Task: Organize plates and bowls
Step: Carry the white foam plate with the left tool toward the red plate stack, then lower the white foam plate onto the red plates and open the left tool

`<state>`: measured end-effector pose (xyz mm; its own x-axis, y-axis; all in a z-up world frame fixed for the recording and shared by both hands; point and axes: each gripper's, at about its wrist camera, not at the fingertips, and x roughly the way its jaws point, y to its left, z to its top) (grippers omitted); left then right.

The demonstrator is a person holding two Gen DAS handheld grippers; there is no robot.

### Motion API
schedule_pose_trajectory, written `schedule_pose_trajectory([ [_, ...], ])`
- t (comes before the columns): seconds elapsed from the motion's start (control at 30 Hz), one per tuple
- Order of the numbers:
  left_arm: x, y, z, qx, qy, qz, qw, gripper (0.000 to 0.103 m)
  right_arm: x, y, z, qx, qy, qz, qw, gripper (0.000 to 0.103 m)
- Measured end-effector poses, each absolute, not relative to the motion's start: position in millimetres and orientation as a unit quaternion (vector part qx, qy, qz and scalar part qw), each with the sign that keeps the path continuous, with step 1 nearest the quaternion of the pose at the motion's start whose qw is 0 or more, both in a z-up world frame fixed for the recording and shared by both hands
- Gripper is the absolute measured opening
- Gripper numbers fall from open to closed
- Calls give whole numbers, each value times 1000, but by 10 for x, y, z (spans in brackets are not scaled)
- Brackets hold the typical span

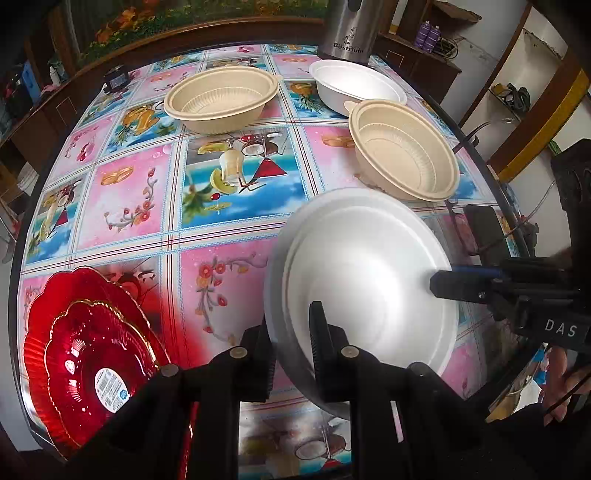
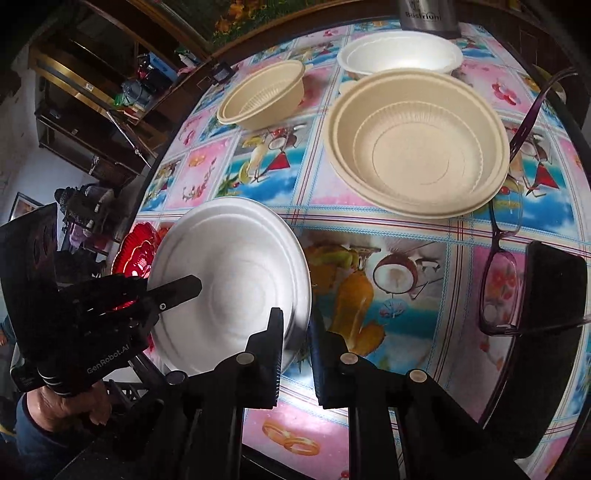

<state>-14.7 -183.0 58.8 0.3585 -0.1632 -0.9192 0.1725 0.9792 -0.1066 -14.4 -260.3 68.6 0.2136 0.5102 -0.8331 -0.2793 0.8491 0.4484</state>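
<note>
The table (image 1: 122, 206), under a bright fruit-and-flower cloth, fills both views. On its far side stand 3 bowls: 1 beige bowl (image 1: 221, 98) to the left, 1 white bowl (image 1: 354, 86) by a steel flask (image 1: 349, 29), and a second beige bowl (image 1: 404, 149) nearer, just in front of the white one and overlapping its rim in the left view. 2 red plates (image 1: 88, 350), the smaller nested in the larger, lie at the near left edge.

The white plate (image 1: 362, 288) is held above the cloth near the table's front, between the red plates and the nearer beige bowl, tilted, its face toward the left camera.

The left gripper (image 1: 293, 350) points steeply down, and its jaws are pinched on the plate's near left rim, 1 finger behind the rim and 1 on its face. In the right view a hand (image 2: 70, 406) grips its handle from below. The right gripper (image 2: 297, 350) also slants down; its jaws are nearly closed on the plate's opposite rim, which passes between the fingers, and in the left view 1 finger (image 1: 458, 284) lies flat on the plate's face.

Spectacles (image 2: 502, 243) and a dark phone (image 2: 554, 280) lie at the right edge.
</note>
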Motion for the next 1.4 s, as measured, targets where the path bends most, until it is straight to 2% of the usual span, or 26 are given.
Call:
schedule_pose_trajectory([
  [0.47, -461, -1513, 792, -17, 534, -68, 842, 15, -337, -2362, 865, 79, 550, 292, 778, 15],
  [0.97, -942, -618, 1026, -82, 500, 8, 862, 15, -452, -1422, 1072, 21, 545, 369, 753, 15],
  [1.4, -1127, 135, 843, -130, 504, 55, 852, 16, -412, -480, 968, -31, 558, 400, 726, 15],
])
